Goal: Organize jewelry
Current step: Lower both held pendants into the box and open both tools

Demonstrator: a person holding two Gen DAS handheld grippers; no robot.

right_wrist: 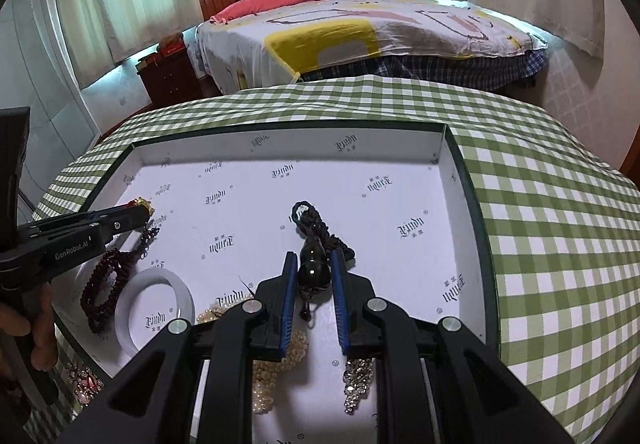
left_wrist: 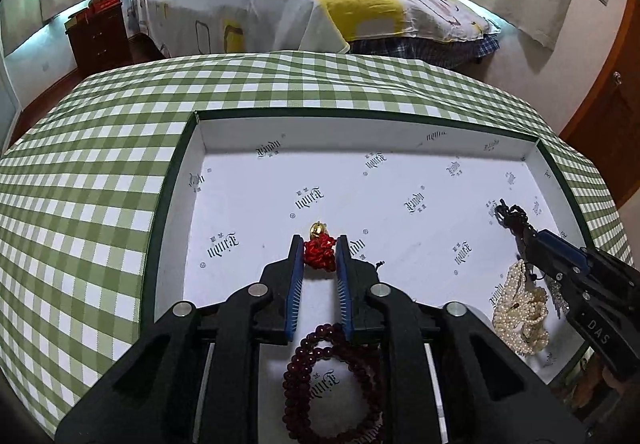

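A shallow green-rimmed box with white printed lining lies on the checked cloth. My left gripper is low over its floor, shut on a red knotted cord charm with a gold bell at the tip. My right gripper is shut on a glossy black bead pendant; its dark braided cord trails forward on the lining. Lying in the box are a dark red bead bracelet, a pearl strand, a white bangle and a rhinestone piece.
Green-and-white checked cloth covers the table around the box. A red-stone brooch lies on the cloth outside the box's near left corner. A person's hand holds the left gripper's handle. A bed stands beyond the table.
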